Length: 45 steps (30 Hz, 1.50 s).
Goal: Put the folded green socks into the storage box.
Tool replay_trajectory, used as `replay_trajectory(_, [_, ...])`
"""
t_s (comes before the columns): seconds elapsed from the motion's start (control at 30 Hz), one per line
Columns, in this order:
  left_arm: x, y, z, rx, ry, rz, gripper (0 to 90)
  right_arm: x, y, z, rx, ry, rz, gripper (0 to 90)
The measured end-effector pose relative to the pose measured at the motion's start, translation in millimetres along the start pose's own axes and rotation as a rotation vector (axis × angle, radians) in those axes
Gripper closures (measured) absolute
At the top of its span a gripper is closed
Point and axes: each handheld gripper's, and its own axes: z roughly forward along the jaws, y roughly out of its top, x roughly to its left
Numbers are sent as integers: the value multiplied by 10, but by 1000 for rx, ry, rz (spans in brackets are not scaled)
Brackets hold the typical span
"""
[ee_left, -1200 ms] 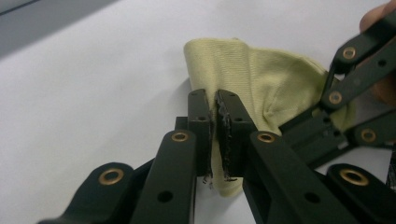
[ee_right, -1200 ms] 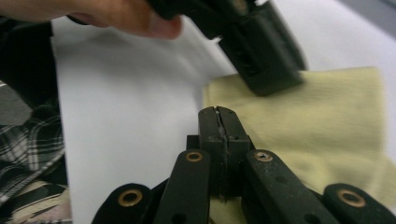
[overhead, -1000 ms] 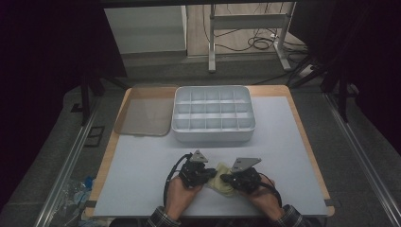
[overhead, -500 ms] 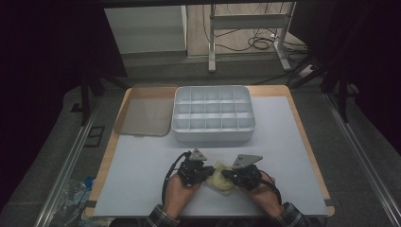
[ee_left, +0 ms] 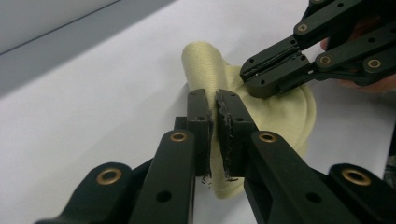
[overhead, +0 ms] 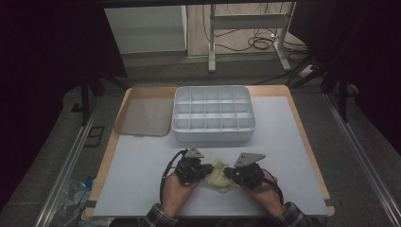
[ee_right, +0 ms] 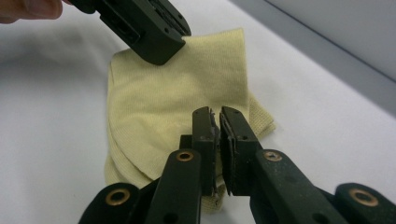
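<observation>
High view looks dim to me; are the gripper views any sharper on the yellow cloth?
High view: dark surroundings, evenly lit table, the yellow cloth small and soft between the left tongs and right tongs. Left gripper view: bright, cloth weave crisp near the pads, table washed pale. Right gripper view: knit ribs sharp, soft shadow at upper left, far edge blurred.

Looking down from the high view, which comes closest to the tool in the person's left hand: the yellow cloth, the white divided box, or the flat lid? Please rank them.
1. Pale yellow knitted cloth, pinched in the left tool, just to its right.
2. White plastic divided box, beyond it, mid-table.
3. Flat translucent grey lid, at the far left; its margin over the box is modest.
</observation>
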Motion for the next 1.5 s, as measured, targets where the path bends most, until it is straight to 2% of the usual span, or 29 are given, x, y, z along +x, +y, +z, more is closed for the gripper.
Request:
replay_trajectory(0.17, [-40, 11, 17, -5, -32, 2, 798, -43, 28, -93, -27, -26, 8, 792])
replay_trajectory(0.47, [-116, 22, 63, -4, -94, 1, 754, -166, -6, -220, -41, -77, 38, 730])
replay_trajectory(0.8, [-260, -4, 175, 31, -142, 26, 701, -269, -62, -335, -47, -118, 73, 658])
replay_trajectory(1.13, [-347, -49, 252, 40, -151, 45, 671, -279, -75, -364, -68, -97, 103, 594])
replay_trajectory(1.23, [-359, -52, 266, 48, -145, 60, 669, -258, -55, -373, -81, -82, 103, 572])
replay_trajectory(1.5, [-399, -58, 290, 40, -139, 70, 643, -153, 14, -340, -102, -36, 92, 516])
